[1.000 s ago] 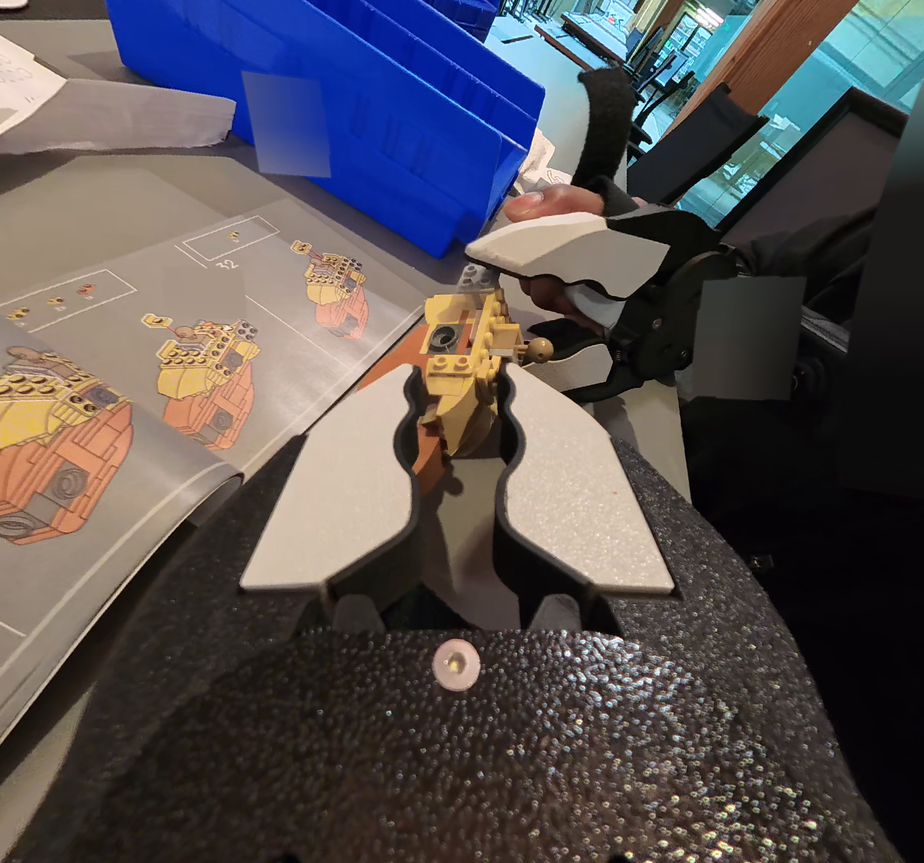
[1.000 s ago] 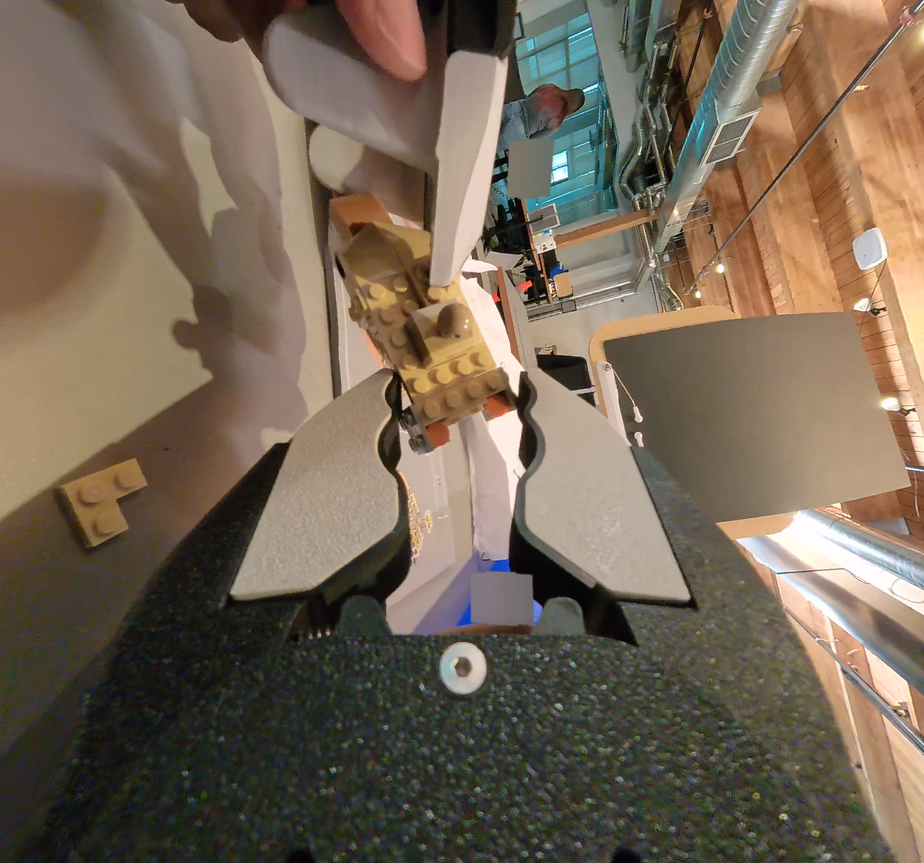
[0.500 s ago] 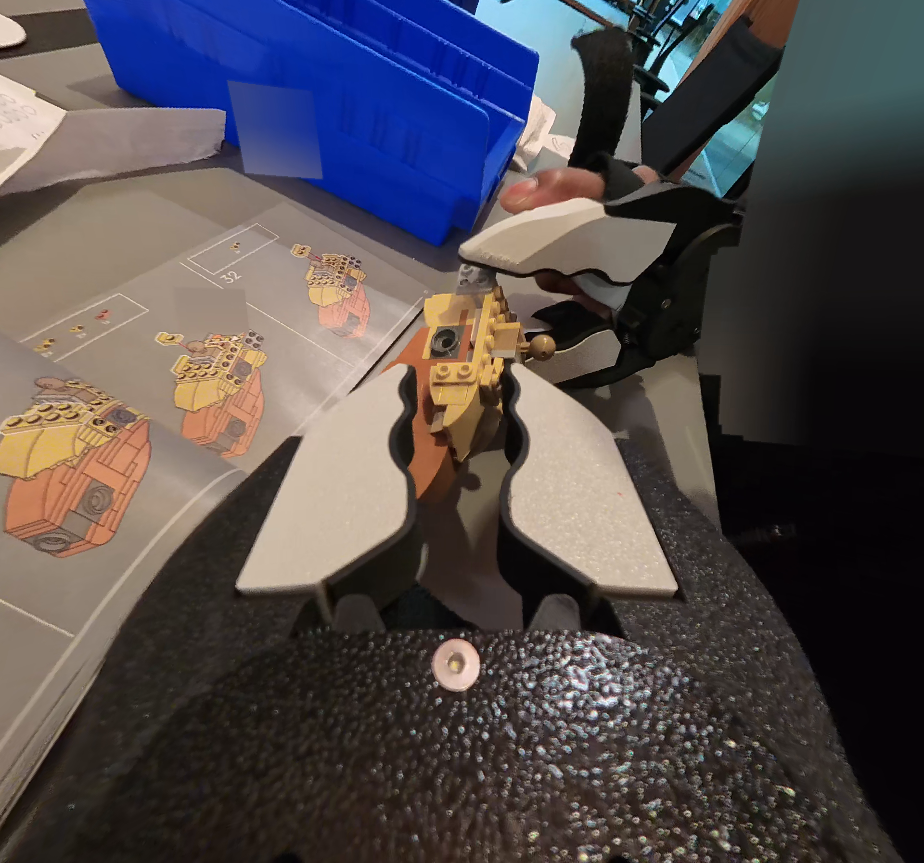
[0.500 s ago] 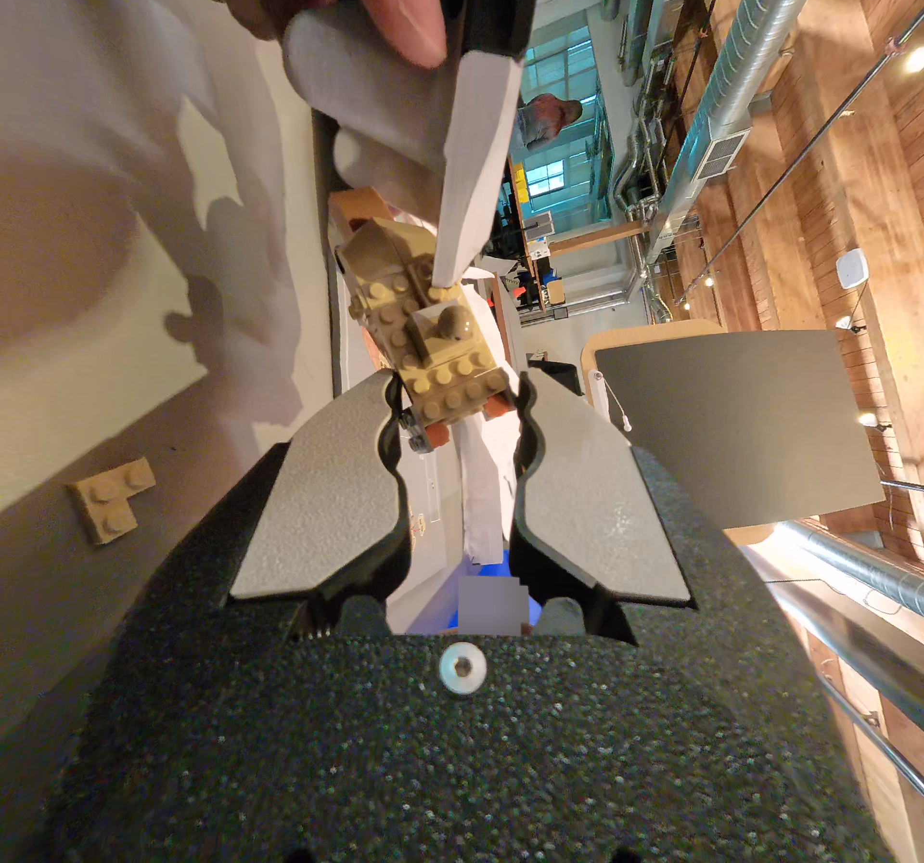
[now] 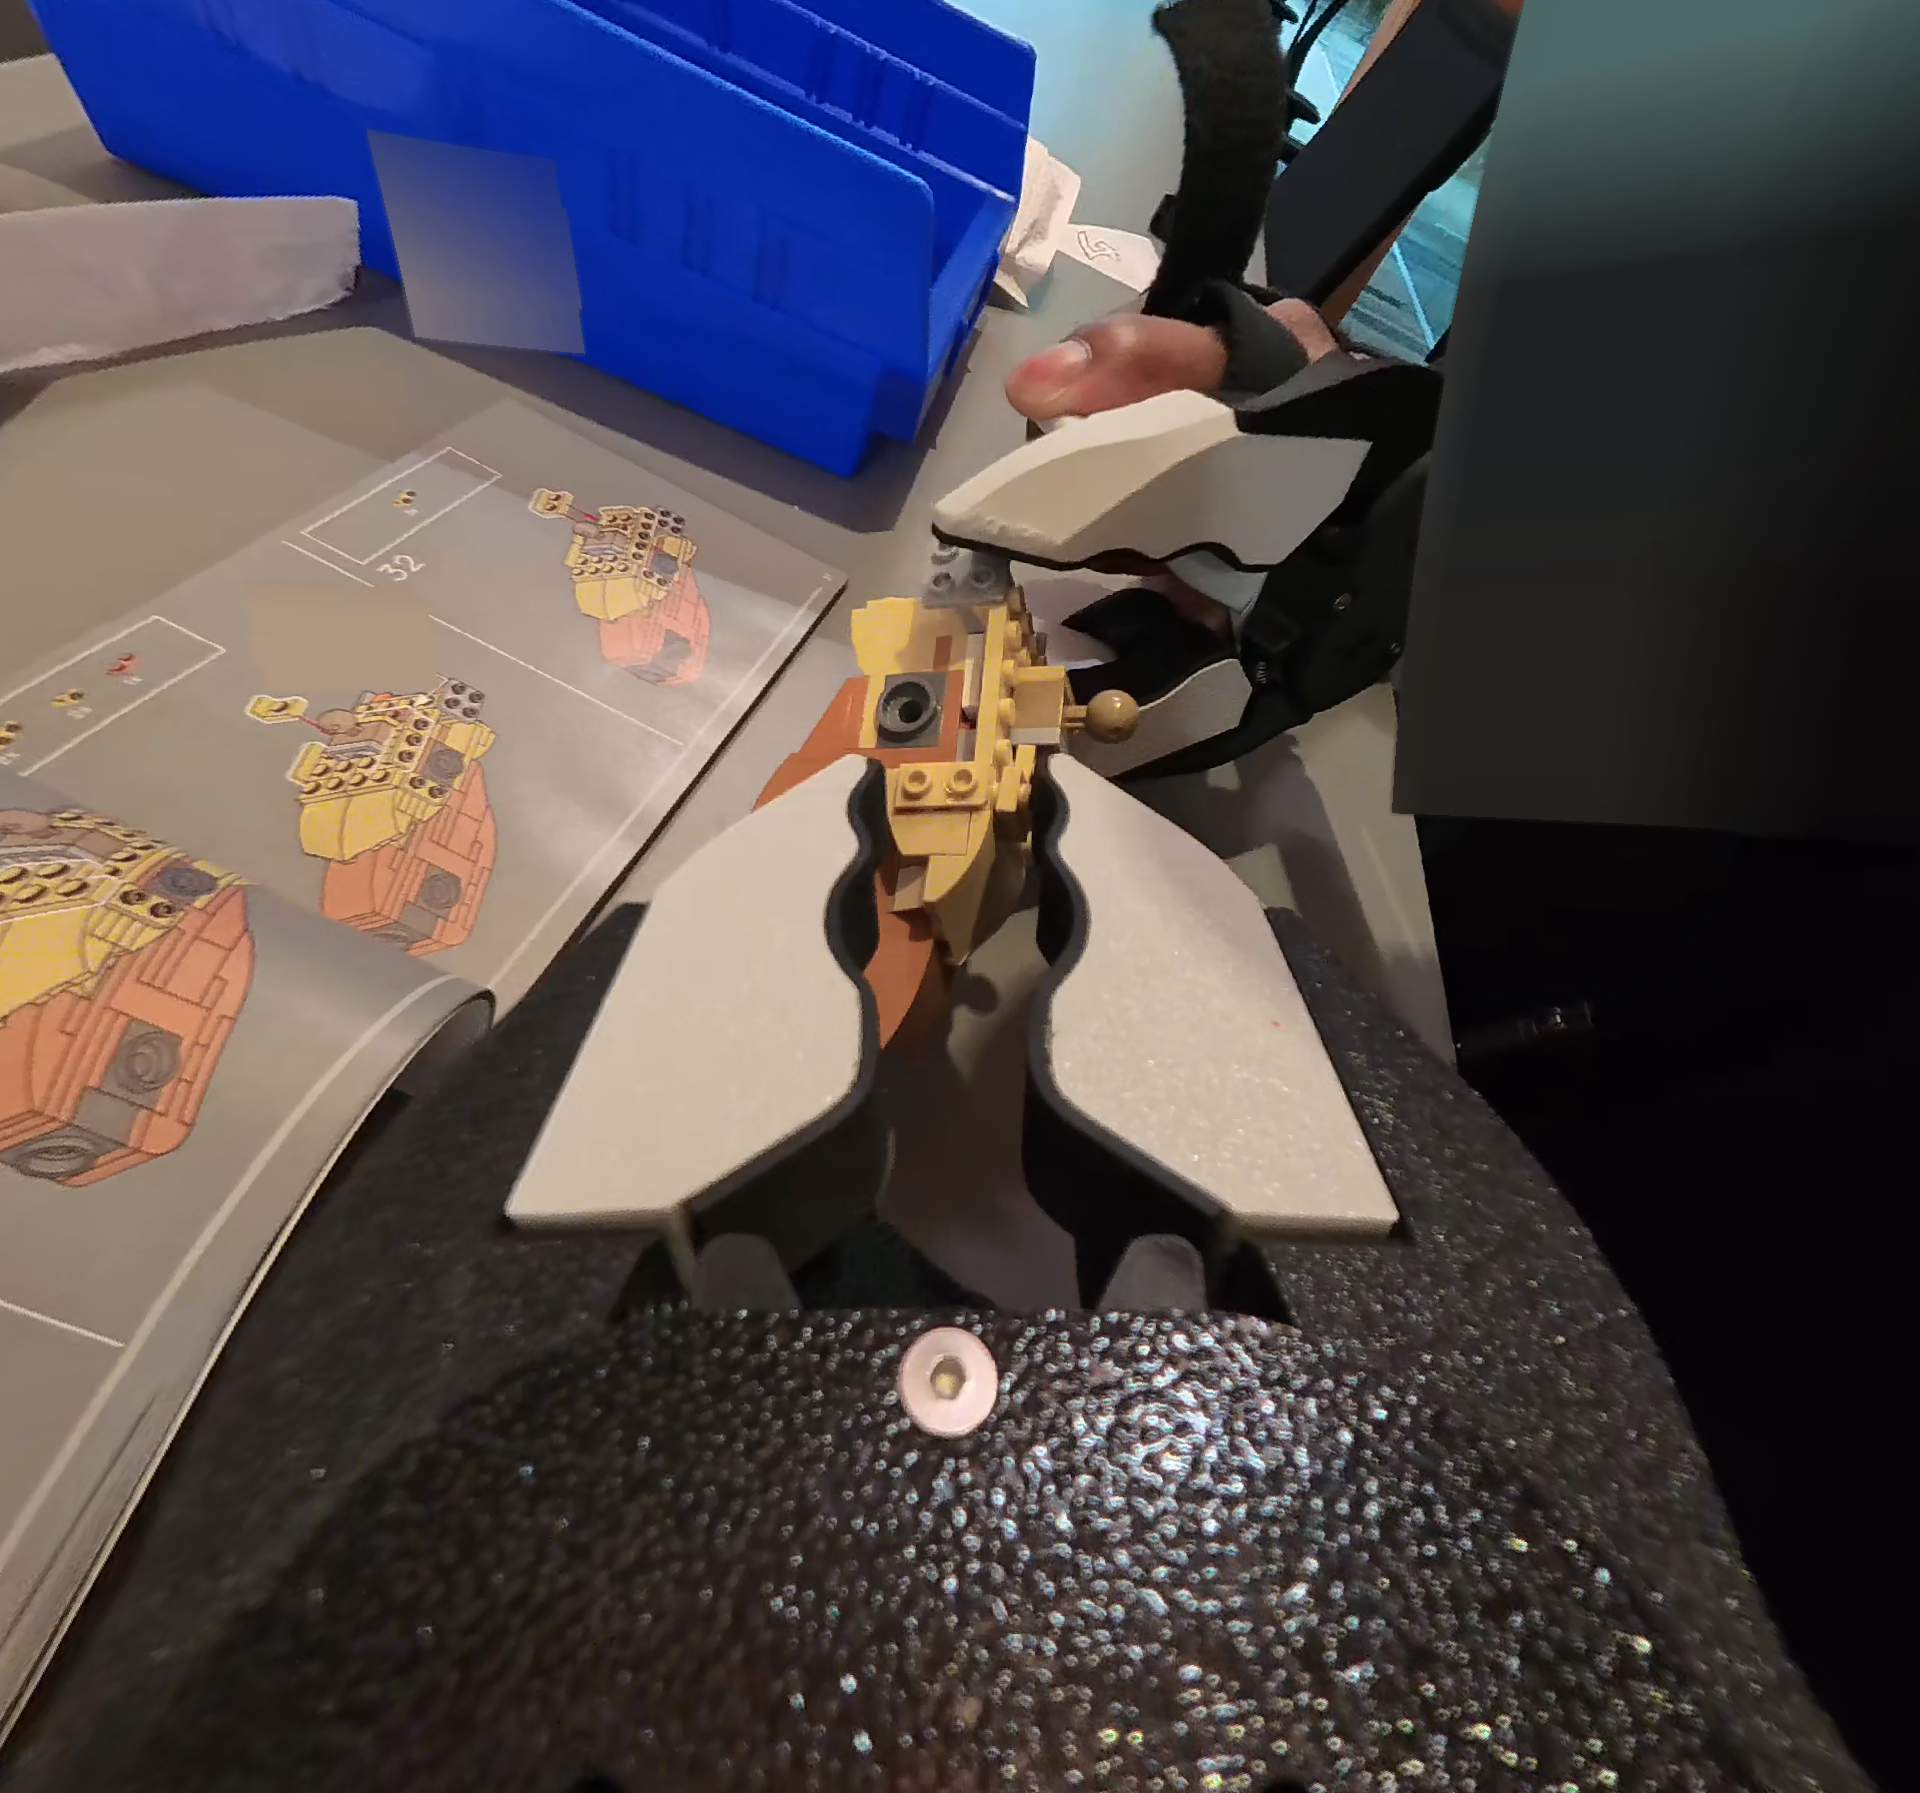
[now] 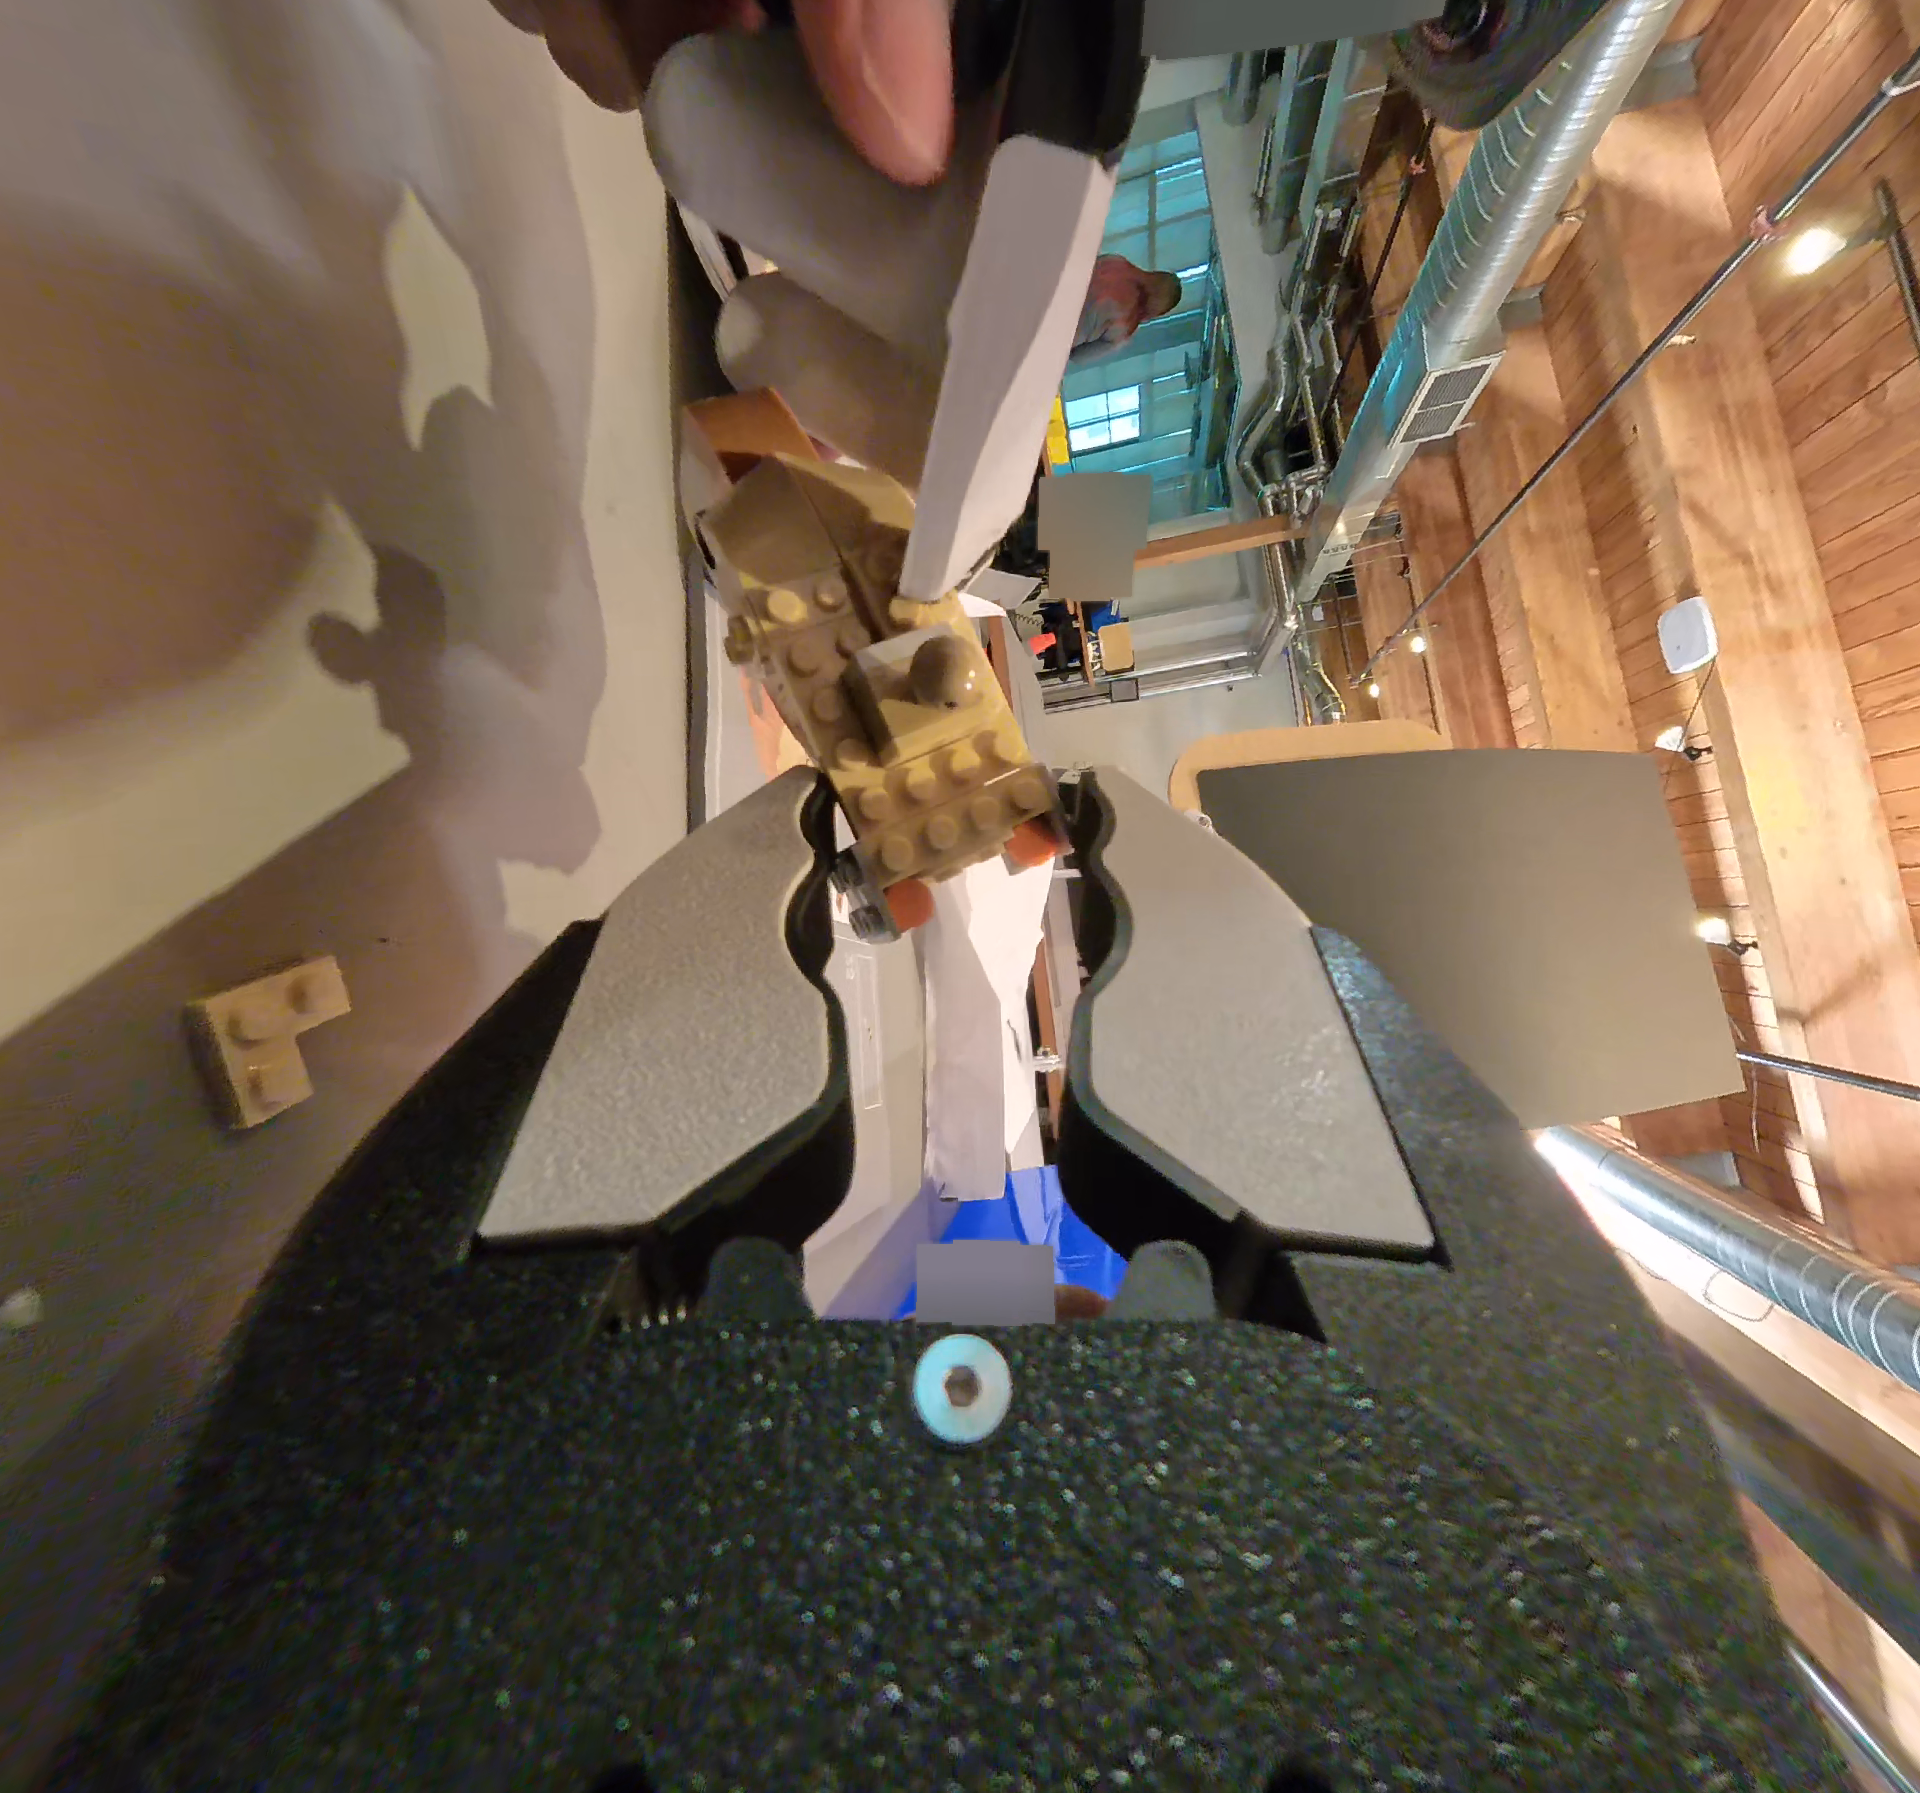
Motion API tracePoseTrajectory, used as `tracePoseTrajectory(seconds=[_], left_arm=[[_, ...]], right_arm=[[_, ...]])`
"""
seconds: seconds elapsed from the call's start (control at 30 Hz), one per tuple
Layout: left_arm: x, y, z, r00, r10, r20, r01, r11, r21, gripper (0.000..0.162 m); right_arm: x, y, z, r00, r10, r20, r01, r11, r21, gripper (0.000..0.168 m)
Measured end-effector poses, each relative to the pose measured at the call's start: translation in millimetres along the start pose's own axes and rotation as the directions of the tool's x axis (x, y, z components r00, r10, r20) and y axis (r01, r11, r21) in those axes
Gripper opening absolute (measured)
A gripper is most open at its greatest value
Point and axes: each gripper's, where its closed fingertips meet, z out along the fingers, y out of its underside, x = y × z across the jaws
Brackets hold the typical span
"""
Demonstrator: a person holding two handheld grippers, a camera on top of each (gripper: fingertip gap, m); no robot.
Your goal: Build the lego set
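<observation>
The lego model (image 5: 956,735) is a small tan and reddish-brown build with a dark grey round piece on its side and a ball-tipped knob. It is held above the grey table (image 5: 156,455). My left gripper (image 5: 956,798) is shut on its near end. My right gripper (image 6: 951,808) is shut on the other end of the lego model (image 6: 883,704), where a small grey plate (image 5: 966,580) sits under its upper finger (image 5: 1143,486). The left gripper's white fingers (image 6: 997,372) show at the top of the right wrist view, with a thumb on them.
An open instruction booklet (image 5: 364,756) lies on the table at left. Blue bins (image 5: 623,133) stand behind it, with a grey sheet (image 5: 156,278) and crumpled white paper (image 5: 1049,216) beside them. A tan L-shaped plate (image 6: 265,1037) lies loose on the table. The table edge (image 5: 1403,808) is at right. Only a small space, under 4 cm, lies between the two pairs of fingers.
Both grippers keep their hold on the model. The left wrist view has shifted slightly toward the blue bins, and the right wrist view has tilted a little.
</observation>
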Motion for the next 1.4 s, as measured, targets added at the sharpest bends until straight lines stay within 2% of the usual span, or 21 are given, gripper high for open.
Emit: tracePoseTrajectory(seconds=[1.1,1.27,1.3,1.33,1.4], left_arm=[[2,3,2,1.0,-0.016,-0.016,0.016,1.0,0.006,0.024],[-1,1,2,1.0,-0.03,0.002,0.03,1.0,0.008,0.025],[-2,-2,2,1.0,-0.022,0.013,0.021,1.0,0.019,0.03],[-4,-7,0,0.999,-0.002,0.034,0.0,0.999,0.047,0.048],[-3,-17,-7,0.997,0.056,0.056,-0.061,0.994,0.093,0.052]], right_arm=[[-1,-1,-2,0.999,-0.048,-0.007,0.048,0.999,-0.004,0.044],[-3,4,2,0.999,0.019,0.026,-0.019,1.0,-0.014,0.044],[-4,5,2,0.998,0.046,0.04,-0.045,0.999,-0.019,0.044],[-7,7,4,0.996,0.062,0.065,-0.06,0.998,-0.032,0.044],[-13,12,5,0.987,0.111,0.112,-0.106,0.993,-0.05,0.044]])
